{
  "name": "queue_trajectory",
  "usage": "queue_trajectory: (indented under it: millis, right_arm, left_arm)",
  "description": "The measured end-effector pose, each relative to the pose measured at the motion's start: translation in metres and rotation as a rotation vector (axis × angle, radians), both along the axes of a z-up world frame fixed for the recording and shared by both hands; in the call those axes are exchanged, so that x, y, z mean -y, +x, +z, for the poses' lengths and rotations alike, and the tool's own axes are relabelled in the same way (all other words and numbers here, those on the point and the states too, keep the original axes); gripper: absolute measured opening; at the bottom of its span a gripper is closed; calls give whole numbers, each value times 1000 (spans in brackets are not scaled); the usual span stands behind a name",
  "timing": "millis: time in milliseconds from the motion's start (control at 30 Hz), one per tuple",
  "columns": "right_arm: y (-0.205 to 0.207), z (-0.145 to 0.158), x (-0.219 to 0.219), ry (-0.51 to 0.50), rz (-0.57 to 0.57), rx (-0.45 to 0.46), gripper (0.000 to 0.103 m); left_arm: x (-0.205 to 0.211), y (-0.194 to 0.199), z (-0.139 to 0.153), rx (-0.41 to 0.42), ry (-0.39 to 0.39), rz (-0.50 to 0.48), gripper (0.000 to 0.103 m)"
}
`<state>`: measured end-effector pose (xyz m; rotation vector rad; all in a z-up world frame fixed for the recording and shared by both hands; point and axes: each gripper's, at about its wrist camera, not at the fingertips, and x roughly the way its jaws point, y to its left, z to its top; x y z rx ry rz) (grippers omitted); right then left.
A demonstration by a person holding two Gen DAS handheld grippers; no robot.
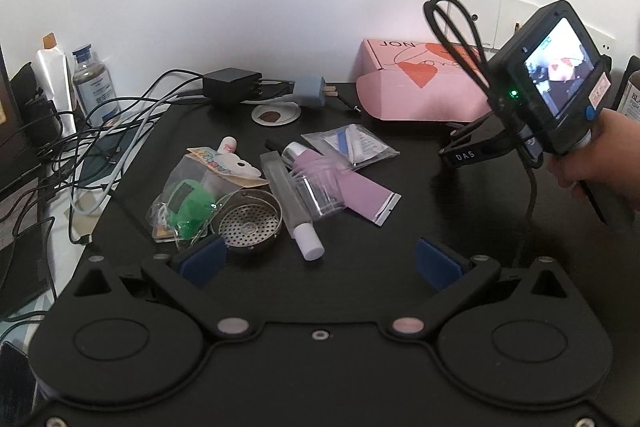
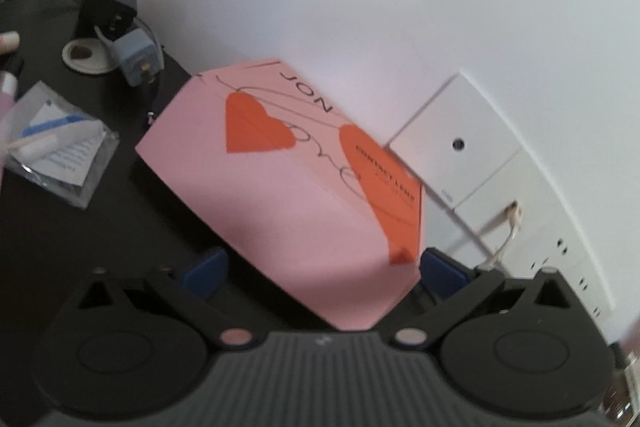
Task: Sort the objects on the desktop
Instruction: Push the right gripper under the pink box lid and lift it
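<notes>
Left gripper (image 1: 318, 261): fingers held apart, nothing between them, strainer (image 1: 247, 223) just ahead.
Right gripper (image 2: 324, 271): fingers apart around pink box (image 2: 280, 195).
Box: on table (image 2: 80, 227) by wall.

My left gripper (image 1: 320, 259) hangs with jaws wide apart, gripping nothing. Right gripper (image 2: 322, 267) is spread too, looks tilted, and my hand (image 1: 592, 155) grips its handle.

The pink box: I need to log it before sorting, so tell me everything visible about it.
The pink box looks like cardboard, closed by a folded front flap, printed with orange-red hearts, black looping script and "JON". It lies flat on the black desk against the white wall. The open right claw has a finger either side of its near corner; contact is unclear.
</notes>
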<state>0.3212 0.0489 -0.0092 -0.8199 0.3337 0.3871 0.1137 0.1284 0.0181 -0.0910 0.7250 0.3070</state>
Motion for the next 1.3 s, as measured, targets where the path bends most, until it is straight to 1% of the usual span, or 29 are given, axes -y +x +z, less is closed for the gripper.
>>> queue_trajectory:
  millis: [100, 233, 400, 467, 567, 700, 900, 1100, 1300]
  right_arm:
    - [0, -2, -3, -26, 2, 31, 102]
    - [-2, -2, -3, -22, -2, 56, 102]
    - [-7, 12, 6, 80, -33, 177, 102]
    - [-5, 23, 9, 135, -43, 203, 102]
    - [2, 35, 11, 189, -56, 212, 102]
    - [19, 44, 9, 221, -89, 173, 102]
    - [40, 42, -1, 193, -117, 92, 102]
    - [45, 45, -2, 178, -110, 51, 102]
    - [50, 51, -2, 153, -129, -11, 102]
  left_arm:
    - [0, -2, 0, 0, 2, 3, 103]
    - [0, -5, 1, 1, 2, 6, 103]
    - [-1, -8, 0, 1, -6, 17, 103]
    - [-1, -9, 0, 3, -9, 20, 103]
    - [-1, -10, 0, 4, -17, 24, 103]
    - [1, -11, 0, 5, -28, 29, 103]
    - [7, -12, 3, 14, -31, 20, 103]
    - [11, -17, 3, 9, -40, 19, 103]
    - [16, -24, 9, 15, -40, 8, 103]
